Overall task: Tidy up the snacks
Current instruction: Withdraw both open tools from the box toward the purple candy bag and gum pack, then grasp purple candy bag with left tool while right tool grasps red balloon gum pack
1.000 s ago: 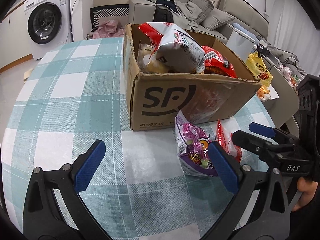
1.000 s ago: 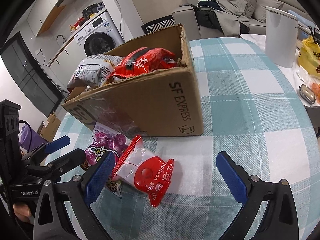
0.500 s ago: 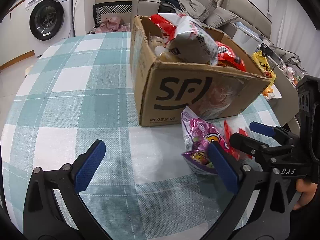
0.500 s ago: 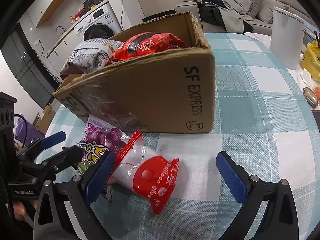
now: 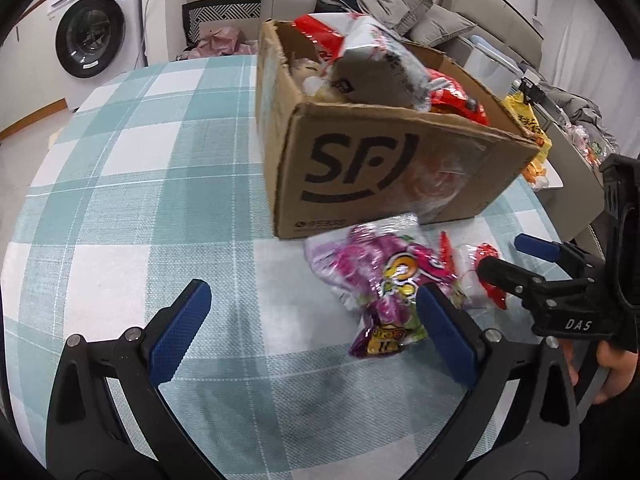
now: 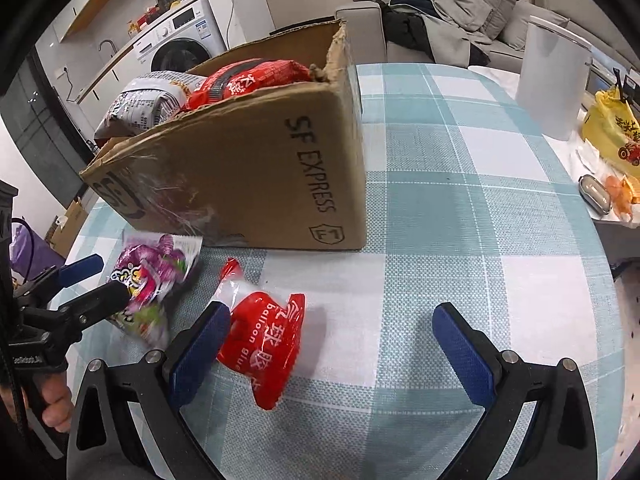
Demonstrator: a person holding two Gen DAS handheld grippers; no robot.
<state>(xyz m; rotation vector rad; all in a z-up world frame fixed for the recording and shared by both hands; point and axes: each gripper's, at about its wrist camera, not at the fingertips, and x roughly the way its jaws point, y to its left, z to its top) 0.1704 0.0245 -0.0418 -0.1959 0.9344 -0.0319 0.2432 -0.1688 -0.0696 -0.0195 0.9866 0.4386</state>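
A cardboard SF box (image 5: pixel 392 168) (image 6: pixel 256 184) full of snack packets stands on the checked tablecloth. In front of it lie a purple snack bag (image 5: pixel 384 284) (image 6: pixel 152 276) and a red and clear balloon-glue packet (image 6: pixel 264 344) (image 5: pixel 480 268). My left gripper (image 5: pixel 316 332) is open and empty; its right finger is just in front of the purple bag. My right gripper (image 6: pixel 332 344) is open and empty; its left finger is beside the red packet. Each gripper shows in the other's view, left gripper (image 6: pixel 84 280) and right gripper (image 5: pixel 516 256).
A white cylinder container (image 6: pixel 552 80) stands on the table's far right, with a yellow bag (image 6: pixel 612 128) and small items beyond the edge. A washing machine (image 5: pixel 92 36) and a sofa (image 5: pixel 400 12) are behind the table.
Both grippers have moved forward toward the box and the two packets, which now look larger and closer. The purple bag has shifted and crumpled a little. Both jaws stay open.
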